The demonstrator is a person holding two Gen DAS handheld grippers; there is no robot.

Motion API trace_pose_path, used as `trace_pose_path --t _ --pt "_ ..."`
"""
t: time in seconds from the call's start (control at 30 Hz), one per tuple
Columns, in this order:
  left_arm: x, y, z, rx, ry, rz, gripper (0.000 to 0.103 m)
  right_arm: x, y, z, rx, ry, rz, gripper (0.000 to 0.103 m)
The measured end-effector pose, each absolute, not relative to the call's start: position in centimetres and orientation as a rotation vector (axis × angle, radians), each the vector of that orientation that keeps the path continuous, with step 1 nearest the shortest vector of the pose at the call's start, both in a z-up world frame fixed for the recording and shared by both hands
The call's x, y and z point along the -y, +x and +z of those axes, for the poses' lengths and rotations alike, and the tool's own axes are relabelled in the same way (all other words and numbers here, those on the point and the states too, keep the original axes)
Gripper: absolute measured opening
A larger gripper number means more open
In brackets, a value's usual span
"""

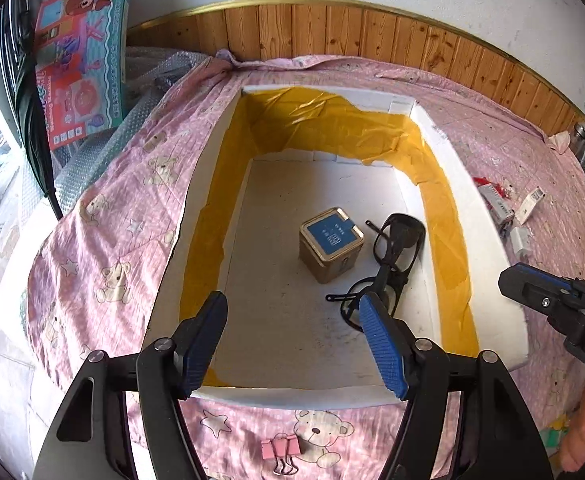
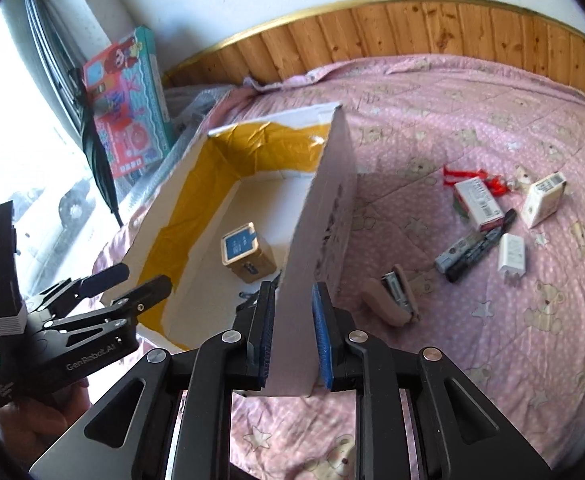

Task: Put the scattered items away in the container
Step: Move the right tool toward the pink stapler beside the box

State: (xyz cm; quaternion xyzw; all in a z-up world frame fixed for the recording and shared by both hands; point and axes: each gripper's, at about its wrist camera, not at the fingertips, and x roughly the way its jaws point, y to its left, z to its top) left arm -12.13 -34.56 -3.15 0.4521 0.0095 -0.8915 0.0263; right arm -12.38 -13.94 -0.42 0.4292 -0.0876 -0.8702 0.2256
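A white foam box [image 1: 440, 152] lined with yellow tape sits on the pink bedspread. Inside it are a gold tin with a blue lid [image 1: 330, 250] and black glasses [image 1: 388, 264]. My left gripper [image 1: 294, 322] hovers open over the box's near end, holding nothing. My right gripper [image 2: 294, 334] straddles the box's right wall [image 2: 324, 208], its pads against both faces. Beyond that wall lie a beige stapler [image 2: 396, 300], dark markers [image 2: 476, 248], a white charger [image 2: 512, 258], a red-and-white carton [image 2: 478, 200] and a white carton [image 2: 544, 198].
A pink binder clip [image 1: 280, 450] lies on the bedspread in front of the box. A colourful toy box [image 1: 80, 60] and a black umbrella [image 1: 32, 120] lean at the left. A wooden headboard [image 1: 332, 32] runs behind. A hand [image 1: 584, 432] holds the right gripper.
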Motion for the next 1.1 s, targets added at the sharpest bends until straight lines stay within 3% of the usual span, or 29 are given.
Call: trace_pose_path --t 0.27,0.3,0.33,0.4,0.87,0.97,1.1 --pt "25.1 -10.8 0.8 -0.010 1.353 -3.082 0.070 7.2 -12.2 -4.1 0.513 1.317 -2.384 0.022" --pt "23.6 -10.7 0.6 0.005 1.379 -3.110 0.070 7.1 -12.0 -4.6 0.547 1.327 -2.352 0.017" --pt "22.3 -10.6 0.2 0.026 1.396 -3.128 0.063 7.1 -11.8 -5.3 0.575 1.342 -2.307 0.017" --pt "21.0 -10.8 -0.3 0.063 1.399 -3.115 0.062 7.3 -11.1 -6.2 0.604 1.340 -2.229 0.018" --pt "17.2 -11.0 -4.5 0.077 1.571 -3.009 0.062 0.9 -10.9 -8.7 0.536 1.382 -2.422 0.026" --pt "17.1 -10.8 -5.2 0.178 1.508 -2.948 0.062 0.4 -12.1 -8.4 0.496 1.370 -2.445 0.030" --pt "17.4 -11.0 -5.2 0.133 1.493 -2.930 0.065 -0.3 -15.3 -8.3 0.452 1.354 -2.530 0.036"
